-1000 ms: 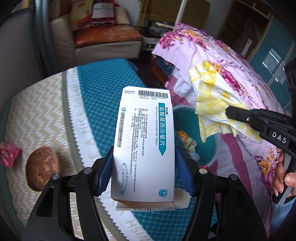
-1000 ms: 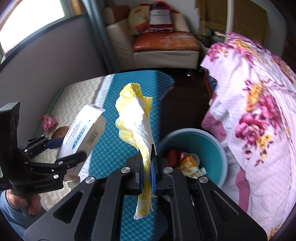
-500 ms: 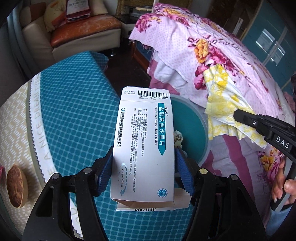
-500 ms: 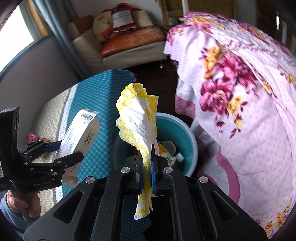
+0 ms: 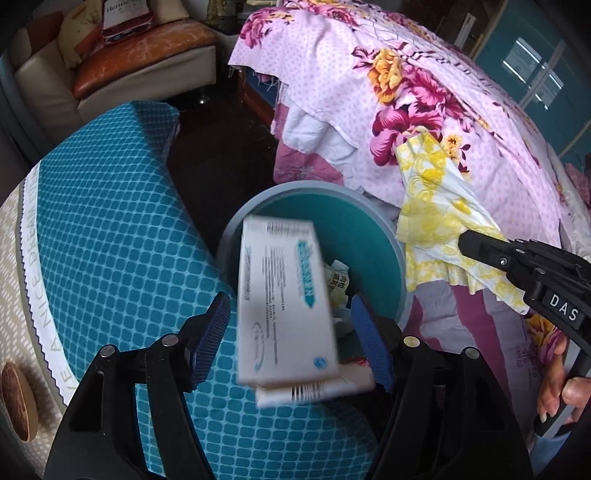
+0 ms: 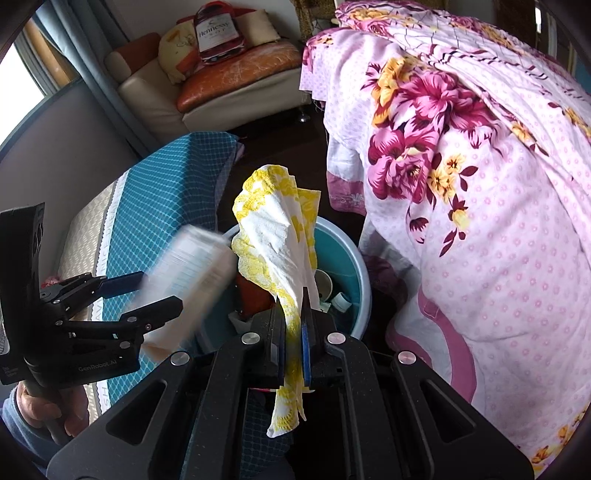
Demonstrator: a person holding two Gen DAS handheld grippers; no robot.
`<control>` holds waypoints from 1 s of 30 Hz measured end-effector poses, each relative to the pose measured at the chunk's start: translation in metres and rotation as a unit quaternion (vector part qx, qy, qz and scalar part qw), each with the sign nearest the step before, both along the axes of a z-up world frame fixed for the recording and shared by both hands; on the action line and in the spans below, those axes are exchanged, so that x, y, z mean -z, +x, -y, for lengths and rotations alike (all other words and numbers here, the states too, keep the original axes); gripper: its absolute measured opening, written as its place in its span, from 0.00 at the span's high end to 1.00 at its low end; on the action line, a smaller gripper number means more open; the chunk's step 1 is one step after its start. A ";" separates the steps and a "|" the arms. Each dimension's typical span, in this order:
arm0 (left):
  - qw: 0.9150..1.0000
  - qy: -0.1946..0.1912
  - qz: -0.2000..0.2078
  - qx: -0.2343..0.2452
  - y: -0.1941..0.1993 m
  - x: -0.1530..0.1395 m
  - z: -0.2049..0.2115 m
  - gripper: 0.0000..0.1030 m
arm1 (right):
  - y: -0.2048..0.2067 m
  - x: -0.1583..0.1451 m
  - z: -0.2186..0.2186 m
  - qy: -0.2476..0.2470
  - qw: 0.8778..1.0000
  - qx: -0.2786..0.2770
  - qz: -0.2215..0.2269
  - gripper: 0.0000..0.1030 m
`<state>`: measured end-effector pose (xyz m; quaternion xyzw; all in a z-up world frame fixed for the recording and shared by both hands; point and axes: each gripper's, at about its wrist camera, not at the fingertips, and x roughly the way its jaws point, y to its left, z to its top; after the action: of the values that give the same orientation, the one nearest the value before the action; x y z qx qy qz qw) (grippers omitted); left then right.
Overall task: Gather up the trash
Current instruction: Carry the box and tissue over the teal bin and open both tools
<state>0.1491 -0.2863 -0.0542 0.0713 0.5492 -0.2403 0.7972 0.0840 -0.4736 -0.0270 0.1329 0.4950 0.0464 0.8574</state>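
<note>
Cardboard first, at the left: the white medicine box (image 5: 284, 299) is thin, hollow card, light and stiff along its faces but easy to crush, with an end flap hanging loose at its bottom. It hangs blurred between the blue pads (image 5: 212, 336) of the left gripper (image 5: 291, 336), whose jaws have just been opening; both pads stand clear of its sides, so it looks released and dropping, with the teal bin (image 5: 384, 251) just beyond it at twelve o'clock. Were it to be taken up again, a hold across the narrow sides near the middle would suit, as the flap end would fold. Its teal stripe and print are too smeared to read.

On the teal checked cover (image 5: 110, 229) at nine o'clock, the white band reads "A NICE DREAM". A brown oval object (image 5: 16, 400) lies at eight o'clock; what it is cannot be told.

Further right, the yellow-patterned paper napkin (image 6: 284, 251) is soft, limp and nearly weightless; it tears readily and may cling to a pad when let go. The right gripper (image 6: 293, 343) is pinched tight on its lower part, the upper part standing above the jaws and the tail drooping below, over the bin's near rim. That gripper's side is marked "DAS" in the left wrist view; the left one bears "GenRobot.AI" in the right wrist view.

On the sofa (image 6: 236, 85) at eleven o'clock, a bottle-shaped cushion (image 6: 216, 29) reads "Hennessy".
</note>
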 end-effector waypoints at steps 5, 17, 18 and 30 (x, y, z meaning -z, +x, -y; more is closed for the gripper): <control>1.000 0.001 -0.007 -0.008 0.002 0.007 -0.002 0.18 | 0.004 0.006 0.002 0.000 1.000 0.000 -0.006 0.94; 1.000 -0.006 -0.008 -0.024 -0.005 0.003 -0.029 0.13 | 0.014 0.014 -0.005 -0.005 1.000 -0.006 -0.018 0.93; 1.000 -0.007 -0.008 -0.024 -0.006 0.003 -0.031 0.13 | 0.015 0.014 -0.006 -0.006 1.000 -0.005 -0.019 0.91; 0.999 -0.009 -0.016 -0.039 -0.016 0.005 -0.060 0.12 | 0.017 0.018 -0.017 -0.012 0.999 0.000 -0.036 0.36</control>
<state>0.1335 -0.2265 -0.0590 0.0386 0.5617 -0.2154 0.7979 0.1007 -0.4565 -0.0449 0.1245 0.5264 0.0360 0.8403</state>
